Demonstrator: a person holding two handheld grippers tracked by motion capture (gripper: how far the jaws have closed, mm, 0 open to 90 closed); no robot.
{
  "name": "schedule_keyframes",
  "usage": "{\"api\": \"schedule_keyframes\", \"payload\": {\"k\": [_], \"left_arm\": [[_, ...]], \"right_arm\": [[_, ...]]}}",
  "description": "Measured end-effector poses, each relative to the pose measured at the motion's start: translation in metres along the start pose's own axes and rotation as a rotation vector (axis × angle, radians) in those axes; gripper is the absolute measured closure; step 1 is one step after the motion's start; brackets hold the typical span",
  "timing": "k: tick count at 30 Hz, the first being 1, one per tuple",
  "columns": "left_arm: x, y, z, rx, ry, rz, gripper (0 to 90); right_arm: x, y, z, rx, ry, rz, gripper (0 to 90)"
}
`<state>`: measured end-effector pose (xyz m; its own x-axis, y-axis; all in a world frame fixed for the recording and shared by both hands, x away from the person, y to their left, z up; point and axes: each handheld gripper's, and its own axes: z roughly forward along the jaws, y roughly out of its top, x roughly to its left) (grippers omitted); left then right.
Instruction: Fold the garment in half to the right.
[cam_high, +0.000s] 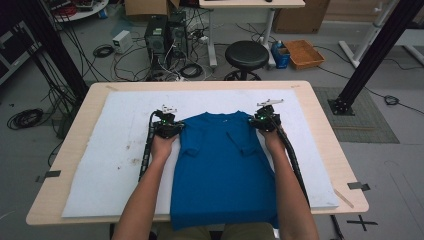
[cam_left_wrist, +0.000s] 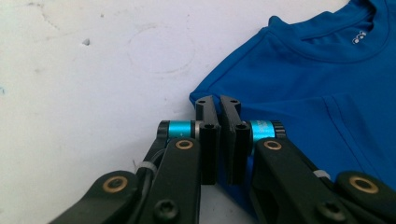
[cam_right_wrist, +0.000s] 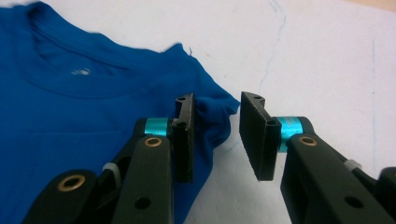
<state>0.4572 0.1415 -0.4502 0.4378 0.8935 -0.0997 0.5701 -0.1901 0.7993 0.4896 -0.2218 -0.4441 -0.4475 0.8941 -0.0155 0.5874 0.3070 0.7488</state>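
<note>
- Blue T-shirt (cam_high: 220, 170) lies flat on the white pad (cam_high: 115, 165) over the counter (cam_high: 325, 130); hem hangs off the near edge at 6 o'clock, collar toward 12.
- Left tool (cam_left_wrist: 218, 105) at the shirt's 10 o'clock shoulder corner: jaws nearly together, a thin gap showing; whether cloth is pinched I cannot tell.
- Right tool (cam_right_wrist: 215, 109) at the 2 o'clock shoulder: jaws apart, straddling the bunched sleeve edge, not yet clamped.
- Judgement: cloth is light, soft, limp and will sag and crease; pinch at seamed shoulder corners, both sides together.
- Farther off, 12 o'clock: black stool (cam_high: 246, 55).
</note>
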Motion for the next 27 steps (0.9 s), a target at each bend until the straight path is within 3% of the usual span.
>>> {"api": "schedule_keyframes", "payload": {"k": [1, 3, 6, 7, 9, 10, 11, 13, 15, 17, 19, 20, 22, 24, 27], "left_arm": [[0.000, 0.000, 0.000, 0.000, 0.000, 0.003, 86.1], [0.000, 0.000, 0.000, 0.000, 0.011, 0.001, 84.7], [0.002, 0.000, 0.000, -0.001, 0.039, -0.036, 65.3], [0.003, 0.000, 0.000, 0.000, 0.035, -0.044, 62.8], [0.003, 0.000, 0.000, -0.001, 0.039, -0.053, 58.7], [0.003, 0.000, 0.000, -0.001, 0.038, -0.052, 57.9], [0.003, 0.000, 0.000, 0.001, 0.036, -0.047, 57.9], [0.001, 0.000, 0.001, 0.009, 0.036, -0.028, 58.1], [-0.001, 0.001, 0.003, 0.023, 0.032, -0.005, 62.0], [-0.003, 0.001, 0.004, 0.034, 0.037, 0.024, 69.3], [-0.006, 0.002, 0.004, 0.035, 0.021, 0.046, 84.7], [-0.007, 0.002, 0.004, 0.033, 0.024, 0.044, 85.9], [-0.005, 0.001, 0.002, 0.014, -0.009, 0.010, 86.5], [-0.001, 0.001, -0.004, -0.035, -0.044, -0.032, 86.6], [0.002, 0.001, -0.014, -0.087, -0.084, -0.046, 86.6]], "right_arm": [[0.000, -0.001, 0.005, 0.021, -0.019, -0.012, 67.2], [-0.002, -0.001, 0.007, 0.008, -0.012, 0.030, 66.7], [-0.005, 0.000, 0.007, 0.011, -0.037, 0.036, 63.1], [-0.007, 0.000, 0.006, 0.011, -0.039, 0.064, 63.0], [-0.013, -0.001, 0.004, -0.009, 0.010, 0.140, 62.9], [-0.018, -0.001, 0.001, -0.037, 0.039, 0.206, 62.2], [-0.021, -0.001, -0.001, -0.057, 0.043, 0.232, 62.3], [-0.021, 0.000, -0.002, -0.049, 0.030, 0.215, 62.4], [-0.018, 0.001, 0.002, -0.006, 0.019, 0.178, 62.5], [-0.015, -0.001, 0.006, 0.020, -0.010, 0.158, 64.1], [-0.012, 0.000, 0.007, 0.024, -0.032, 0.122, 70.1], [-0.012, 0.000, 0.006, 0.024, -0.017, 0.105, 85.0], [-0.011, 0.001, 0.005, 0.025, 0.002, 0.089, 86.8], [-0.011, 0.001, 0.003, 0.022, 0.031, 0.087, 87.4], [-0.011, -0.001, -0.010, -0.024, 0.055, 0.066, 87.4]]}}
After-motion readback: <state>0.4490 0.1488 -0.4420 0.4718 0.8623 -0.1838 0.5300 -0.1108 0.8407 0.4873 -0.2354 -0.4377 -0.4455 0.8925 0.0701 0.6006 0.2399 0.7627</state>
